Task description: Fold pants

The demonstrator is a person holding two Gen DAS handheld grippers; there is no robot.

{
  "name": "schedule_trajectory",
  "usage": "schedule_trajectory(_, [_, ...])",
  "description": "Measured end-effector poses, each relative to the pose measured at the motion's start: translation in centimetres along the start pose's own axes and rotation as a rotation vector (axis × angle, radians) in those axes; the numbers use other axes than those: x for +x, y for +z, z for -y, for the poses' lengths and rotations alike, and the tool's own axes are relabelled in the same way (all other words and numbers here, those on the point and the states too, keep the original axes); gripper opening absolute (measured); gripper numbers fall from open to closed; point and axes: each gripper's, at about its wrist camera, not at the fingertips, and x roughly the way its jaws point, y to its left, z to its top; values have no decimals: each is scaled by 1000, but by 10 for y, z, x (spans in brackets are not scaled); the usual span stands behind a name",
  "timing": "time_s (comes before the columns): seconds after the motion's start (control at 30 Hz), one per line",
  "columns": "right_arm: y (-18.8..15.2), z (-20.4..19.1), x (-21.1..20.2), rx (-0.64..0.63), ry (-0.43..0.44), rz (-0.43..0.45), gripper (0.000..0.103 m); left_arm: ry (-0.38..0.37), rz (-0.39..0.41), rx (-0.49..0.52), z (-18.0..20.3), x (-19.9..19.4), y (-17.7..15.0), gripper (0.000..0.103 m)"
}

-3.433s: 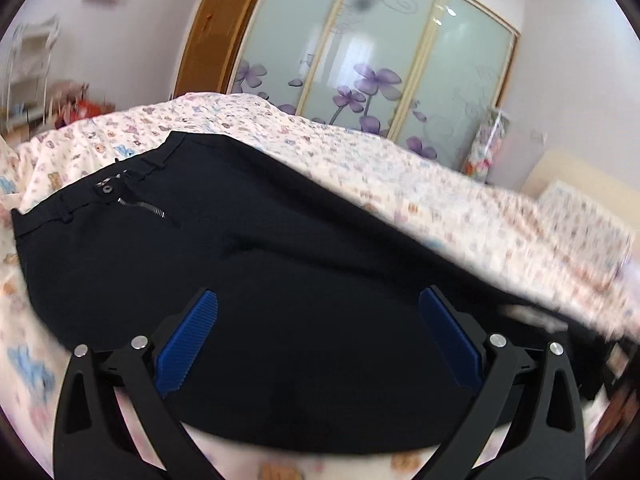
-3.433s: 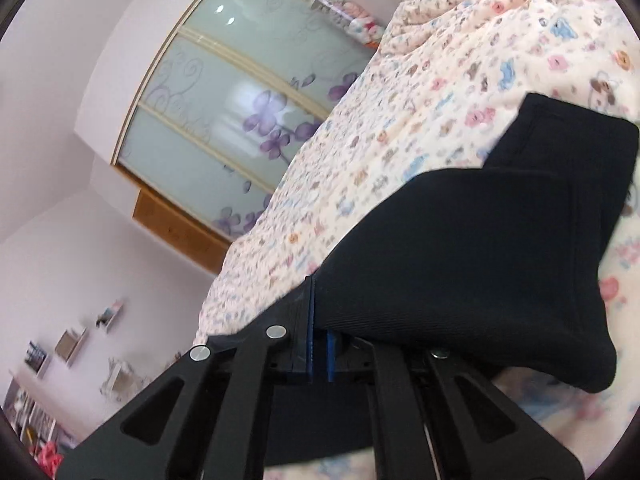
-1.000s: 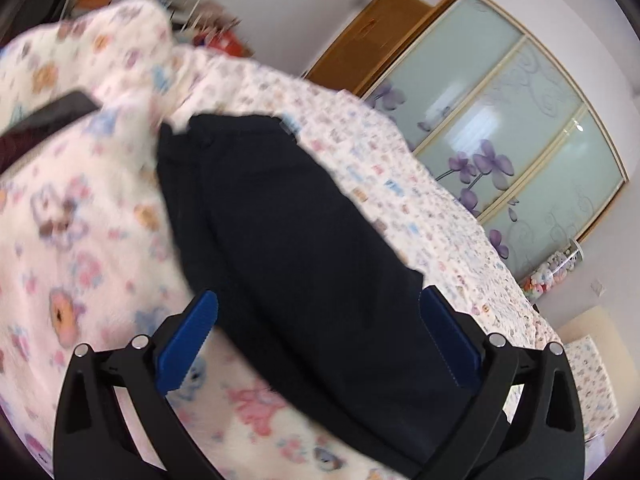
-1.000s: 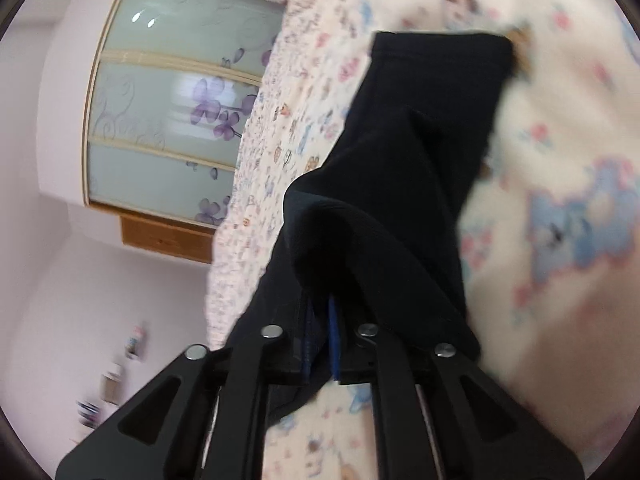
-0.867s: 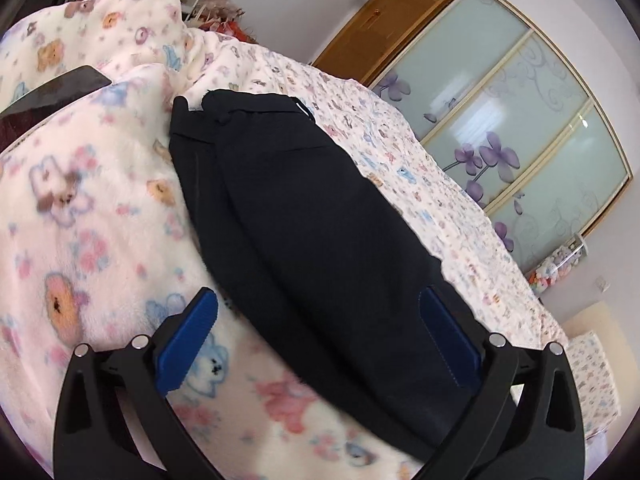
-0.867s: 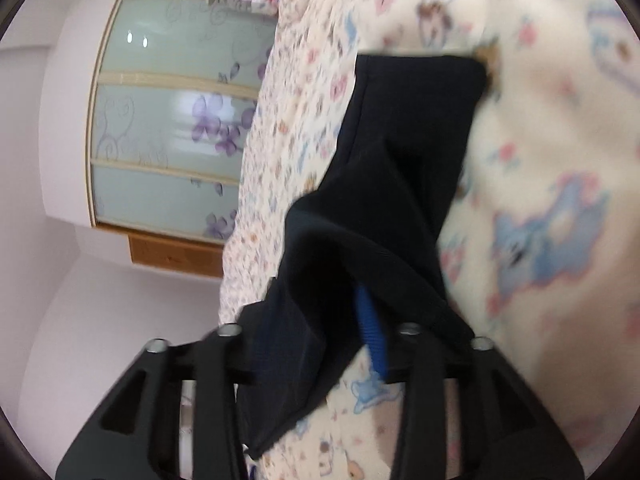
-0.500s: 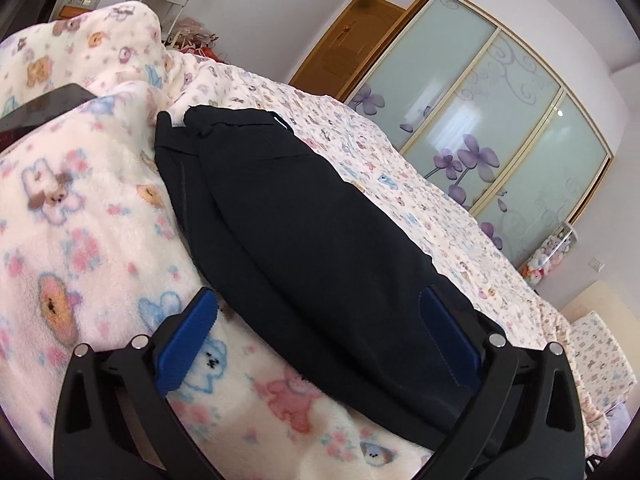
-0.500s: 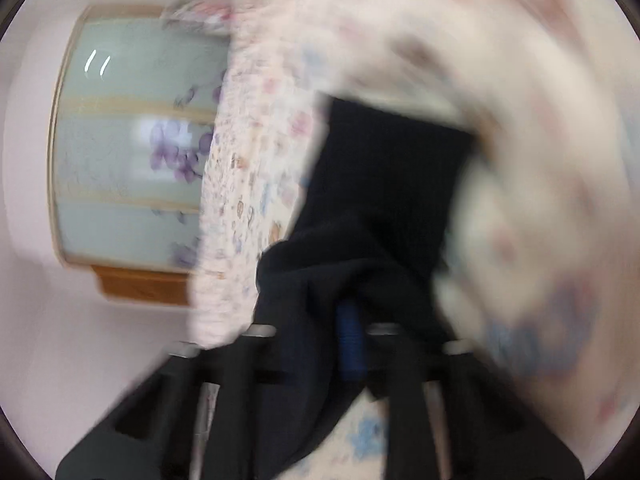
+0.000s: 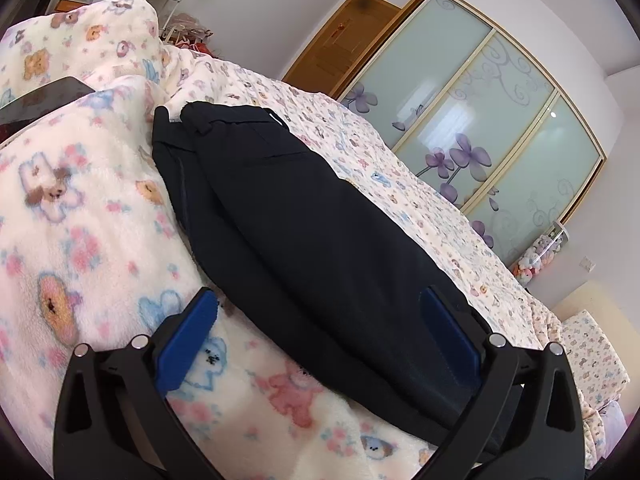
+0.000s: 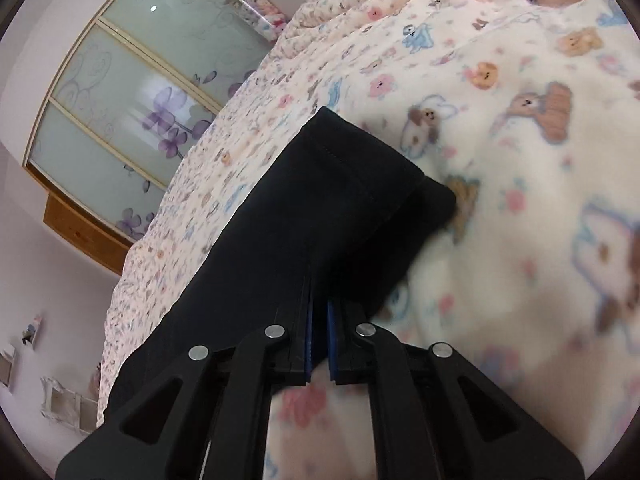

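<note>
Black pants (image 9: pixel 288 216) lie folded lengthwise on a cream blanket with bear prints (image 9: pixel 80 232), waistband at the far left, legs running to the lower right. My left gripper (image 9: pixel 320 320) is open, its blue pads (image 9: pixel 188 336) on either side of the pants' mid-leg, holding nothing. In the right wrist view the stacked leg cuffs (image 10: pixel 360 184) lie flat on the blanket. My right gripper (image 10: pixel 319 332) is shut on the edge of the pants leg (image 10: pixel 280 248) near the cuffs.
A dark flat object (image 9: pixel 40 100) lies on the blanket at the far left. Sliding wardrobe doors with purple flowers (image 9: pixel 480 120) stand behind the bed, beside a wooden door (image 9: pixel 344 44). A pillow (image 9: pixel 592 344) lies at the far right.
The right gripper opened briefly, then closed again lower on the leg edge; the cuffs now lie flat on the blanket. The left gripper stayed open, shifting slightly over the pants.
</note>
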Motion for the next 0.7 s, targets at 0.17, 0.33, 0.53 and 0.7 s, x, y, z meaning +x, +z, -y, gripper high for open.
schedule_trajectory(0.17, [21, -15, 5, -2, -66, -41, 6, 9, -3, 0, 0, 2, 0, 101])
schedule_trajectory(0.33, [-16, -169, 5, -890, -93, 24, 5, 15, -5, 2, -1, 5, 1, 101])
schedule_trajectory(0.53, [10, -148, 9, -687, -202, 71, 5, 7, -8, -7, -4, 6, 2, 101])
schedule_trajectory(0.7, [40, -4, 17, 3, -97, -107, 5, -4, -12, -18, -7, 8, 3, 101])
